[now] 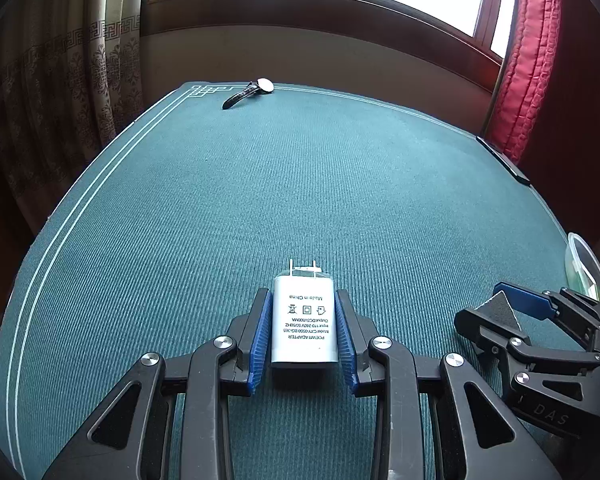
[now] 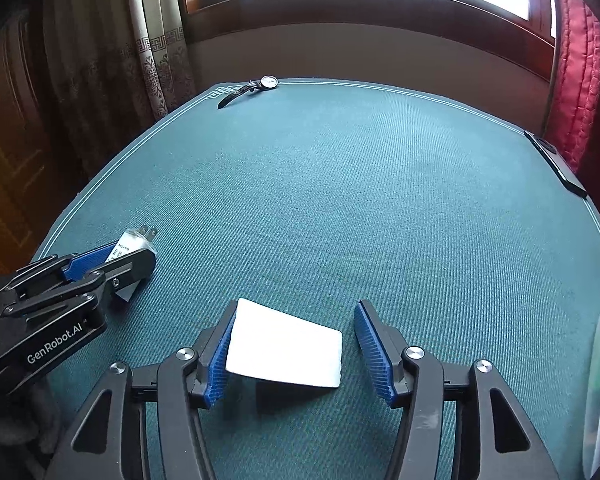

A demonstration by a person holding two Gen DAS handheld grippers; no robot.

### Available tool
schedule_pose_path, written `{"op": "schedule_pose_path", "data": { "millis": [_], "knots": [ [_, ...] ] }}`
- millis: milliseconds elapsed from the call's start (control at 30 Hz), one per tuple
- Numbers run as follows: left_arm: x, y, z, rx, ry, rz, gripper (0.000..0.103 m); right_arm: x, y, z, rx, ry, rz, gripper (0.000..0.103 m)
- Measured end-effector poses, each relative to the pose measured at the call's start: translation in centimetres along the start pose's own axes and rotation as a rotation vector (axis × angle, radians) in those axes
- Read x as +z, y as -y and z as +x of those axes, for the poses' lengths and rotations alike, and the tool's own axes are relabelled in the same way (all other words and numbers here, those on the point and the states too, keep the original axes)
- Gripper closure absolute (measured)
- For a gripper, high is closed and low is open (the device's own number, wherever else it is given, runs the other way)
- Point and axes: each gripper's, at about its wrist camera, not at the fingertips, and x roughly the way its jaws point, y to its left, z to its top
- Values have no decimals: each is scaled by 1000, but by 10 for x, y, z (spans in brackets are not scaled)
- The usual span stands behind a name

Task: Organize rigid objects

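Charger (image 1: pixel 303 320) sitting between left gripper (image 1: pixel 303 334) pads, seemingly pinched: stiff, slick; right gripper (image 2: pixel 294 350) gaping around tilted white card (image 2: pixel 286 354).

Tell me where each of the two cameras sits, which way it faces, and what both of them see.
Left wrist: sits on the left gripper, faces the window across the green table; its fingers flank a white power adapter; right gripper at right.
Right wrist: sits on the right gripper, faces likewise; a white card between its fingers; left gripper at left.
Shared: wristwatch, black remote, adapter.
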Motion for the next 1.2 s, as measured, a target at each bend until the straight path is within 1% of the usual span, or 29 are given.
{"op": "schedule_pose_path", "data": {
  "millis": [133, 300, 367, 400, 433, 467, 667, 833, 1200],
  "knots": [
    [-1, 2, 0, -4, -1, 5, 71, -3, 2, -2, -3, 3, -3, 43],
    [-4, 6, -2, -11, -2, 16, 71, -10, -4, -6, -16, 7, -42, 43],
    [-5, 8, -3, -11, -2, 18, 71, -13, -5, -8, -27, 12, -53, 47],
    [-5, 9, -3, -12, -3, 19, 71, -14, -4, -10, -25, 14, -51, 52],
    [-5, 10, -3, -13, -3, 20, 71, -14, -4, -11, -23, 13, -45, 58],
    [-6, 11, -3, -14, -4, 21, 71, -14, -2, -12, -22, 14, -39, 59],
    [-10, 16, -7, -26, -10, 25, 71, -15, 1, -16, -9, 18, -3, 61],
    [-13, 24, -10, -47, -18, 29, 71, -15, 7, -27, 16, 30, 44, 67],
    [-14, 55, -22, -79, -12, 80, 71, -33, 41, -53, 51, 43, 198, 69]
  ]
}}
